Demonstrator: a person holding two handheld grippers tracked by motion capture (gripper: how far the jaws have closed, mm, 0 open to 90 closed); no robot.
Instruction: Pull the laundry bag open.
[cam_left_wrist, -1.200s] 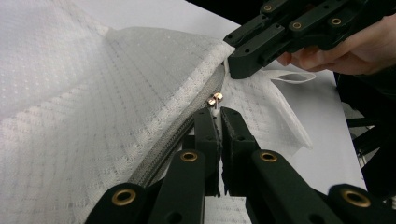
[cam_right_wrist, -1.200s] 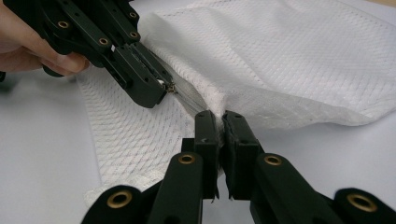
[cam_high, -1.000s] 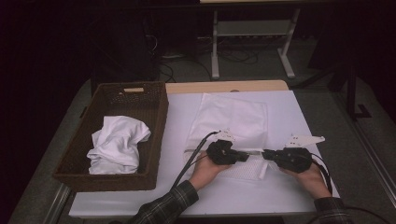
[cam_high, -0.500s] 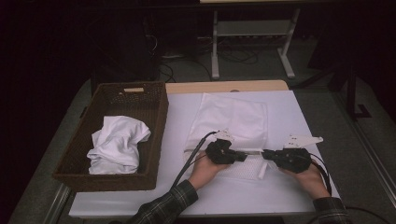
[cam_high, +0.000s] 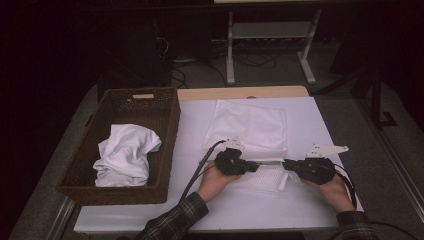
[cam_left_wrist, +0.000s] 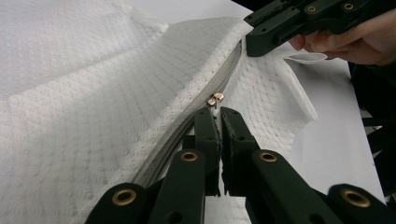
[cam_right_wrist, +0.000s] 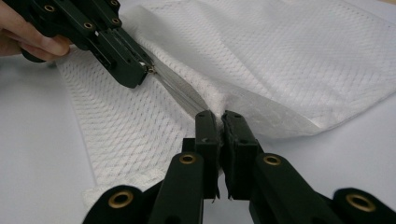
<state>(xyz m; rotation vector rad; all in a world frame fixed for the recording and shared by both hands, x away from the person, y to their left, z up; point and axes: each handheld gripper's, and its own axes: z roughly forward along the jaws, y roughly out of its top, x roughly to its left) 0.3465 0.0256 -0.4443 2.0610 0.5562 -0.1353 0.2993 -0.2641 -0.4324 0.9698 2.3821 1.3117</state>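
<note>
step: zipping white mesh pouch (cam_high: 260, 177) | left hand-held gripper (cam_left_wrist: 218, 112) clamped on zipper pull (cam_left_wrist: 215, 99) at its tips | right hand-held gripper (cam_right_wrist: 219, 116) pinching pouch's zipper end, opposite | advice: keep zipper taut, draw pull straight along the teeth

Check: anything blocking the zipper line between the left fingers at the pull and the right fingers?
Nothing visible. The grey zipper on the white quilted fabric cover runs bare from left gripper to right gripper.
</note>
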